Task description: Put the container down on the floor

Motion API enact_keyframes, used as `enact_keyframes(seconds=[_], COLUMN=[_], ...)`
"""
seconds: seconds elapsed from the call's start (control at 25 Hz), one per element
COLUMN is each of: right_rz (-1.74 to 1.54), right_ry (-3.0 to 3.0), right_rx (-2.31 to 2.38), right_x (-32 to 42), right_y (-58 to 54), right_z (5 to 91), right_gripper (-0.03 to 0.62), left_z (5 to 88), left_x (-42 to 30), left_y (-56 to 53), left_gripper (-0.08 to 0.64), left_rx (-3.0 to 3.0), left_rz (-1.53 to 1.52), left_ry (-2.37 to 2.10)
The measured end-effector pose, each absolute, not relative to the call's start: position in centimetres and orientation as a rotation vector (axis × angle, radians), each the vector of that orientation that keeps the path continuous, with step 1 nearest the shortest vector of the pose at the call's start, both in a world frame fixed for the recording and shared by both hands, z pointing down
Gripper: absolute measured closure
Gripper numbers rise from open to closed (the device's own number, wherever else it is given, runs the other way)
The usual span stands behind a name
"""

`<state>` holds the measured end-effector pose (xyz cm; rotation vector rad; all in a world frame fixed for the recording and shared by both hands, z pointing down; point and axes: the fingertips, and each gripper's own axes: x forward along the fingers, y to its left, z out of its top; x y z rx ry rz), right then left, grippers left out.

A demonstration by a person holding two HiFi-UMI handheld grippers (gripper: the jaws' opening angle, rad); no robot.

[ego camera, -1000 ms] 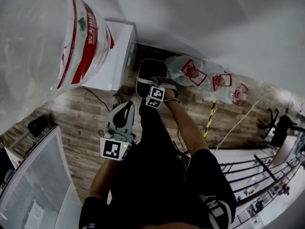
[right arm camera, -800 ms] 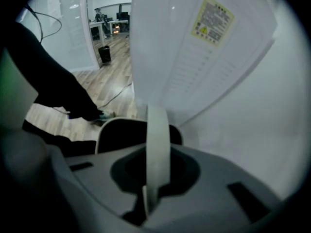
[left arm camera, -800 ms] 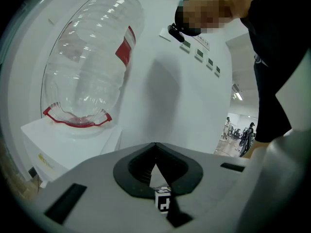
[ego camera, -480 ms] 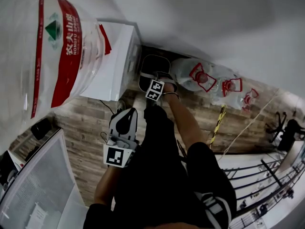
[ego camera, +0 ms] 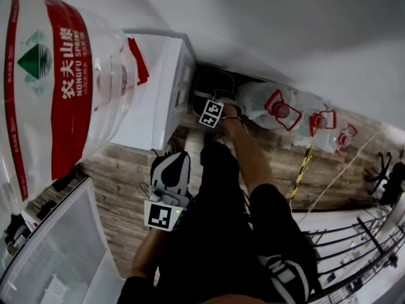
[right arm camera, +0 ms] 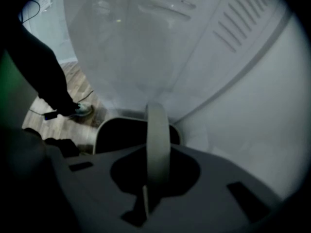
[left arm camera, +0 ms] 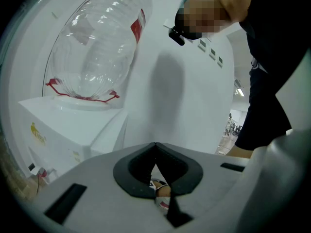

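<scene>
Container between white dispenser and floor bottles; wall behind.

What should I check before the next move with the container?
1. Grip: the right hand-held gripper is shut on the pale handle of the container: ok.
2. Container touching the wooden floor: cannot tell from any view.
3. Side room: the container is close between the white water dispenser and the water bottles by the wall: cannot tell whether it clears both.
4. Left hand-held gripper: shut, empty, apart from the container: ok.
</scene>
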<state>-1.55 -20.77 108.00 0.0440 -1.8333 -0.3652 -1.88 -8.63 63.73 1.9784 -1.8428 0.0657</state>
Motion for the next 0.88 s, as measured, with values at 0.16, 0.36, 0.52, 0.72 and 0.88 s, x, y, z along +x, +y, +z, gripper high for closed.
enact_keyframes(seconds=[0.16,0.36,0.52,0.72,0.88], right_rz=[-0.387,-0.371,-0.333,-0.351,-0.400], right_ry=[-1.846,-1.832,-1.813,-1.794,-1.777], right_rx=[0.066,0.071,0.054,0.007,-0.041], right_x=[-3.3,-3.5,-3.3,-3.4,-3.5], right_y=[-21.4,-20.9,-19.4,-17.3,-15.3], right_z=[109.3,111.6,113.8,115.5,116.4], right_gripper=[0.560,0.558,0.558,0.558,0.558], left_z=[64.8,65.8,66.6,67.3,67.5], left_x=[-1.9,-1.7,-1.9,-1.8,-2.0], left_y=[-8.5,-8.0,-7.4,-6.8,-6.3], left_gripper=[0.528,0.528,0.528,0.529,0.528], left_rx=[1.977,1.982,1.984,1.986,1.988], left_rz=[0.076,0.110,0.138,0.145,0.147], left_ry=[-1.831,-1.799,-1.789,-1.764,-1.750])
